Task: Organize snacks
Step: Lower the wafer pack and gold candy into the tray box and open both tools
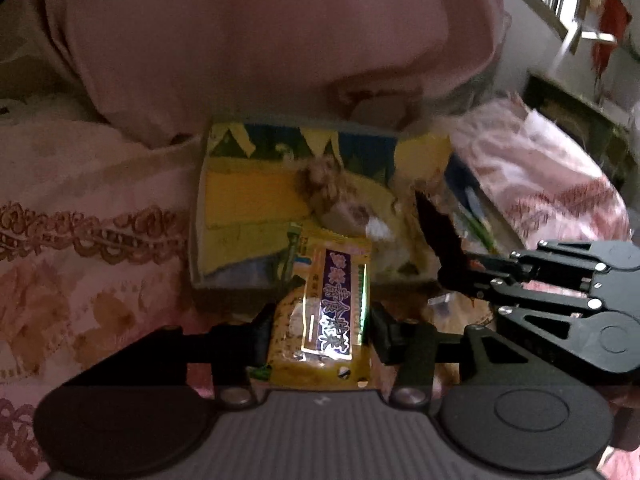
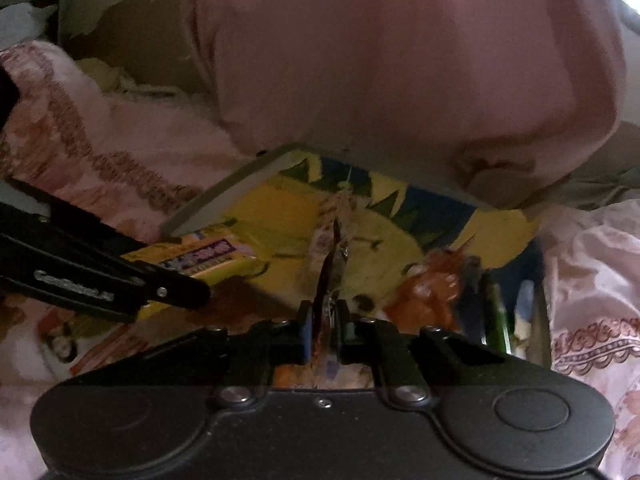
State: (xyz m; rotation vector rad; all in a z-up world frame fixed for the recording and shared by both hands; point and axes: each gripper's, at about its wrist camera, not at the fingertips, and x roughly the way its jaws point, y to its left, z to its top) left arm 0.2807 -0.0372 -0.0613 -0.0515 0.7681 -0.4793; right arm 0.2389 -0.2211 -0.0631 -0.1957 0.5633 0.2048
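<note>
My left gripper (image 1: 320,330) is shut on a yellow snack packet with a purple label (image 1: 320,312), held flat just in front of a grey box (image 1: 194,216) that holds yellow and blue snack bags. The packet also shows in the right wrist view (image 2: 200,262). My right gripper (image 2: 324,328) is shut on the edge of a thin dark red and silver snack packet (image 2: 326,276), held edge-on over the same box (image 2: 208,200). The right gripper shows in the left wrist view (image 1: 452,276) at the box's right side.
The box sits on a pink floral bedspread (image 1: 80,240). A person in a pink top (image 1: 260,40) is right behind the box. An orange snack bag (image 2: 428,296) and green items (image 2: 498,320) lie at the box's right end. More packets (image 2: 80,340) lie on the bedspread at left.
</note>
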